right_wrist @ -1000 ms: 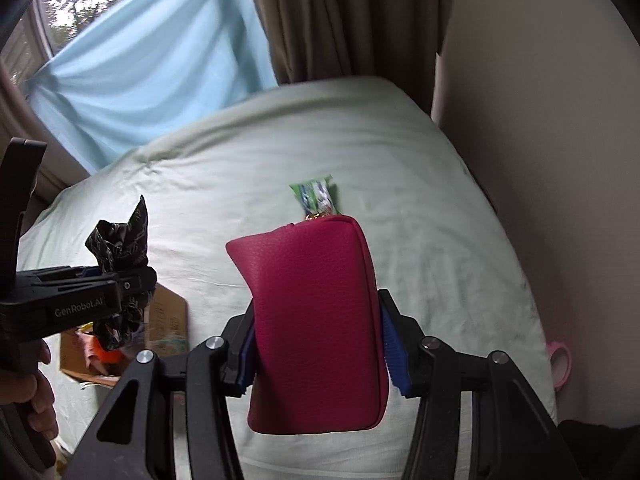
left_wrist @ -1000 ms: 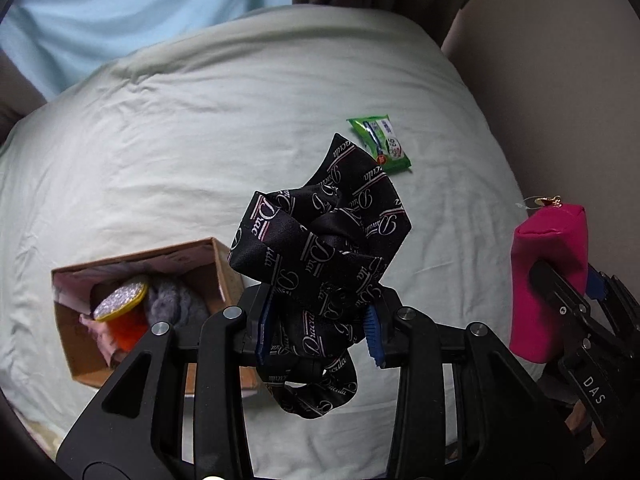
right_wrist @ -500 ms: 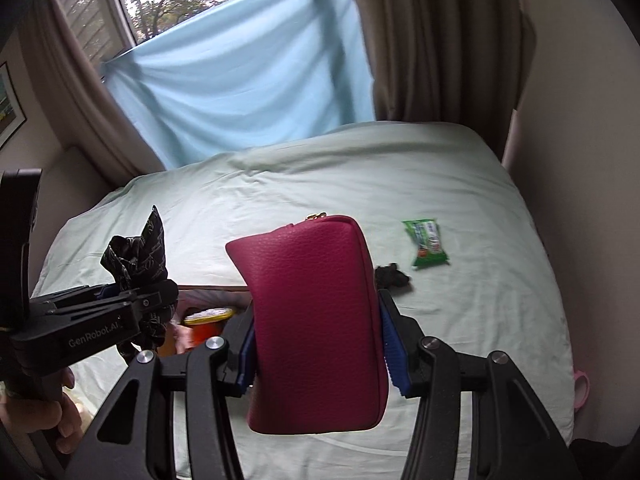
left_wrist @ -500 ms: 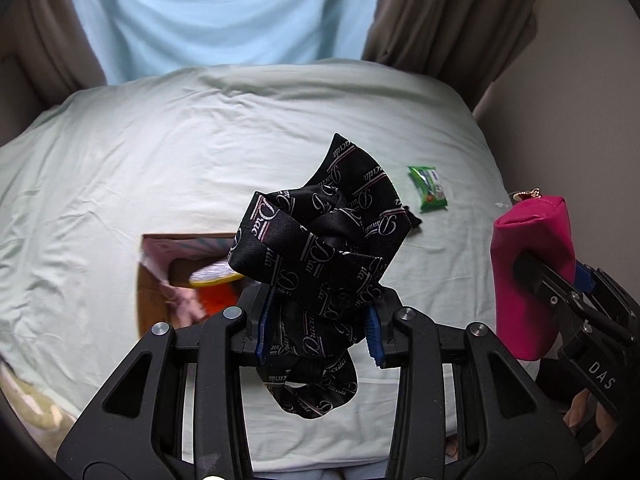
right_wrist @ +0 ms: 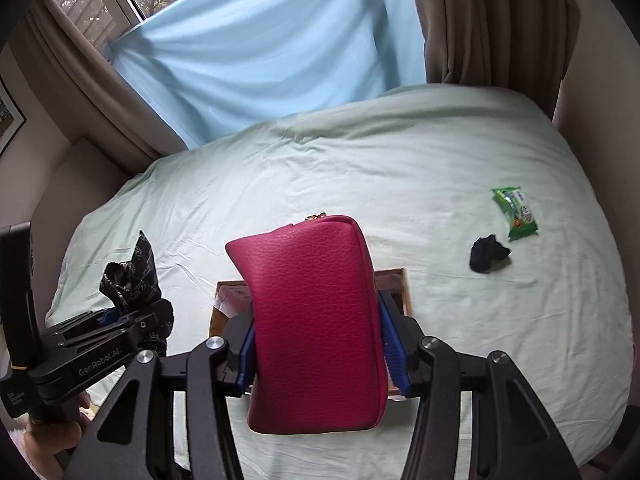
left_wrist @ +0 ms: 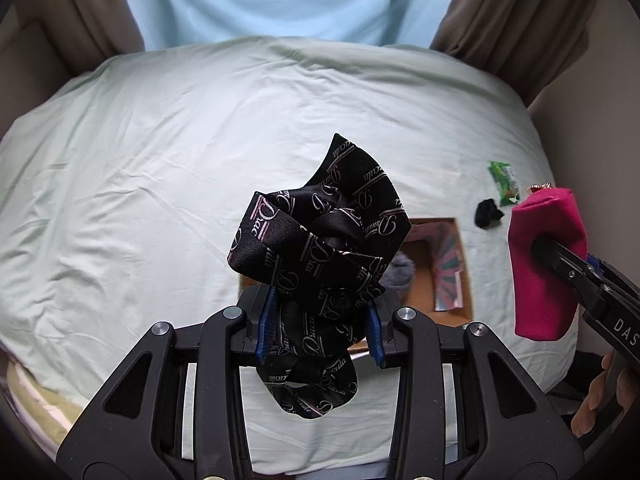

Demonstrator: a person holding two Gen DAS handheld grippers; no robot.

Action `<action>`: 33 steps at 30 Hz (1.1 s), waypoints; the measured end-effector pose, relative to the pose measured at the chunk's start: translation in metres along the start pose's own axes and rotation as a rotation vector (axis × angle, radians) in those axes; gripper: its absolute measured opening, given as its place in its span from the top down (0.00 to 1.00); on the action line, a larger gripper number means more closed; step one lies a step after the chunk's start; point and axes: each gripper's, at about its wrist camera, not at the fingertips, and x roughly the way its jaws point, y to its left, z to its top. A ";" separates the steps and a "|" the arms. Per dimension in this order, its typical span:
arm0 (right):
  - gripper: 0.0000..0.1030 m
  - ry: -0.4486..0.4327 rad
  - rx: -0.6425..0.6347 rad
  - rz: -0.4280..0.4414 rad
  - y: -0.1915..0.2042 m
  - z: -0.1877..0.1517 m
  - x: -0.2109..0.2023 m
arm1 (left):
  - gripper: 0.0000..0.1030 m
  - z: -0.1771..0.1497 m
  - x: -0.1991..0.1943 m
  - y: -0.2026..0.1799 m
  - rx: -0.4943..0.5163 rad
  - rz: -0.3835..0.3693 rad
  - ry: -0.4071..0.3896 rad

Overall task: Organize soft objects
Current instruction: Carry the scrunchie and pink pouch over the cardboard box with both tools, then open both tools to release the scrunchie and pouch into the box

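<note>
A: What is changed since a second ago?

B: The cardboard box (left_wrist: 460,268), earlier seen left of the left gripper (left_wrist: 320,330), is now seen just beyond its fingers to the right; a small black cloth (left_wrist: 488,213) has come into view.

A: What is held?

B: A crumpled, glossy black scarf (left_wrist: 320,248) with script lettering is pinched by the left fingers. A pebbled pink pouch (right_wrist: 314,316) is clamped by the right gripper (right_wrist: 320,350), above the box.

A: And inside the box?

B: A fuzzy grey item (left_wrist: 398,274) and striped fabric are seen.

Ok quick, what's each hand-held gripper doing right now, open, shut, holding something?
Left hand-held gripper: shut on the black printed scarf.
Right hand-held gripper: shut on the pink pouch.
</note>
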 end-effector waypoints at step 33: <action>0.39 0.268 0.157 -0.164 -0.042 -0.030 0.160 | 0.00 -0.040 0.150 0.018 0.101 0.015 0.199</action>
